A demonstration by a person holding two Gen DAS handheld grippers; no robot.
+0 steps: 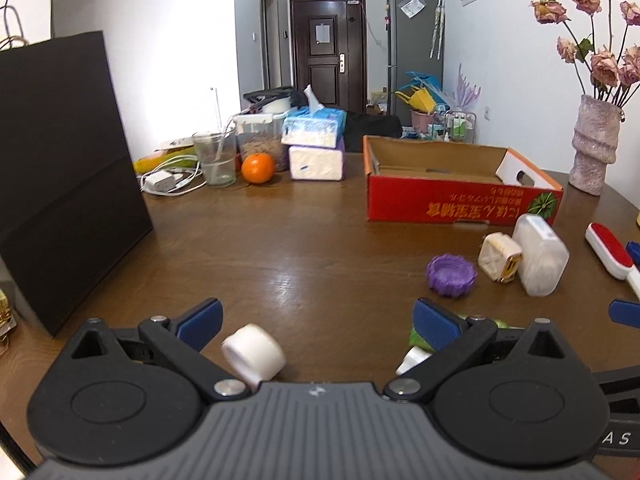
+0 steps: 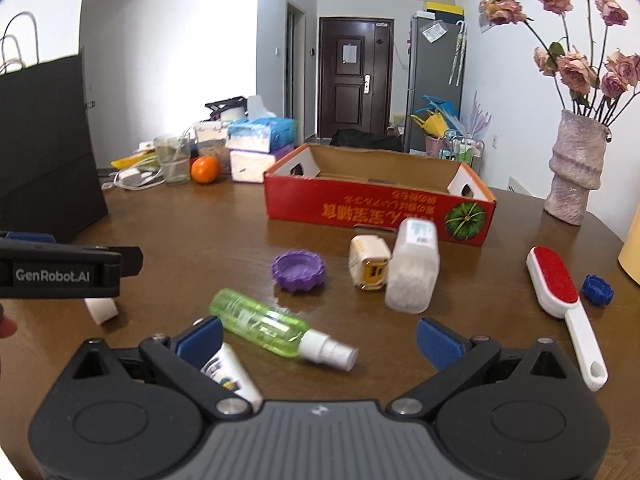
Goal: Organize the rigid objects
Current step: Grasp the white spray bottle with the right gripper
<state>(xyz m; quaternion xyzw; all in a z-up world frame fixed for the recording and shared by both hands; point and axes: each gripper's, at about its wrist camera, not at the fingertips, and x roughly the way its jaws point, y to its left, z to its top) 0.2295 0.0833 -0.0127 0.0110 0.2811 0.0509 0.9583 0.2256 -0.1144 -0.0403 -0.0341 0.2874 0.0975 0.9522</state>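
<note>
My left gripper is open above the wooden table, with a white cap-like cylinder lying between its fingers near the left one. My right gripper is open over a green spray bottle and a white tube. Ahead lie a purple lid, a cream and yellow charger plug and a translucent white box. An open, empty red cardboard box stands behind them. A red and white lint brush and a blue cap lie at the right.
A tall black paper bag stands at the left. At the back are a glass, an orange, tissue packs and a white charger with cable. A vase of dried roses stands at the right.
</note>
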